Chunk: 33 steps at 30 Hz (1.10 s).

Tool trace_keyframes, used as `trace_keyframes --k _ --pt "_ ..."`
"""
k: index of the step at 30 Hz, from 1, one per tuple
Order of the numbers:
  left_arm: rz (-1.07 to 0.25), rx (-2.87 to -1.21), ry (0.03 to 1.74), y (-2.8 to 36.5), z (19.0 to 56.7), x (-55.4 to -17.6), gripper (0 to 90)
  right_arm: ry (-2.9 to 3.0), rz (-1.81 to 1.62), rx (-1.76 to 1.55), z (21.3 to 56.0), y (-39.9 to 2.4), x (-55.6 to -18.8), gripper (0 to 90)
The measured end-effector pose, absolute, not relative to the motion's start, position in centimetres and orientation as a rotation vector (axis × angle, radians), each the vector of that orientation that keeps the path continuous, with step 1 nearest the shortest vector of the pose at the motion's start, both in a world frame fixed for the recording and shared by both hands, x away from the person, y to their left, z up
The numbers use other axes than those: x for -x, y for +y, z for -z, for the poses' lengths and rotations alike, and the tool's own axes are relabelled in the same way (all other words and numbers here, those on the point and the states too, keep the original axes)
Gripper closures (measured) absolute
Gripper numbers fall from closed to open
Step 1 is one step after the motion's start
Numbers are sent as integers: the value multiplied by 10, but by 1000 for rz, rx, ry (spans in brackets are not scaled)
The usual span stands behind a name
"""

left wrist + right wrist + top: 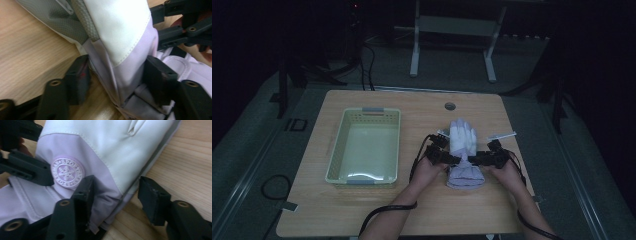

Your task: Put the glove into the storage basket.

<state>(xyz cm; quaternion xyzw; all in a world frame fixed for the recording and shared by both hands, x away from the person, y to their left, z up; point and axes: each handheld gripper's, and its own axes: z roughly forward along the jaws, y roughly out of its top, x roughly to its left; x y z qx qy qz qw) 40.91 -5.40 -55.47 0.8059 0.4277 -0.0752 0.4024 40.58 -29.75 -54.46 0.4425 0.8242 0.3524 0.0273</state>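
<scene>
A white and pale-lilac padded ski glove (pixel 463 152) lies flat on the light wood-grain counter (pixel 362 210), fingers pointing away from the person and cuff toward them. To the left of the glove stands a pale green perforated plastic basket (pixel 337 150); beyond the glove a small round grommet hole (pixel 450 106) is set in the counter.

The left gripper (pixel 117 77) comes at the glove's wrist from its left side. Its jaws are part-way spread around the bunched lilac fabric, one black pad against it – whether the other presses, I cannot tell. The right gripper (pixel 115 192) comes from the glove's right side; one jaw sits on the lilac cloth beside a round embroidered snowflake badge (pixel 67 173), the other stands off the glove's edge over bare wood.

Around the counter the room is dim – grey floor (pixel 257 150), black cables, and a white metal frame (pixel 452 40) beyond the glove.
</scene>
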Motion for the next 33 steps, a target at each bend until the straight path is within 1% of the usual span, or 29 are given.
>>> trace_keyframes --k 3,7,9,11,16,25,33 --pt "234 -2021 1080 -53 557 -411 458 2557 -1107 -1363 545 -297 -406 574" --pt "244 -2043 1059 -54 554 -413 596 2569 -1106 -1339 543 -295 -405 702" --pt "238 -2050 1048 -55 551 -413 649 2555 -1103 -1341 542 -294 -404 747" --pt "237 -2054 1040 -54 549 -413 681 2534 -1117 -1349 541 -294 -402 778" --pt "190 -2093 1019 -56 534 -409 720 2490 -1138 -1314 530 -293 -394 802" --pt "109 -2097 992 -47 499 -399 733 2423 -1139 -1206 495 -280 -382 806" --pt "72 -2110 976 -34 476 -393 737 2412 -1181 -1169 474 -269 -379 808"
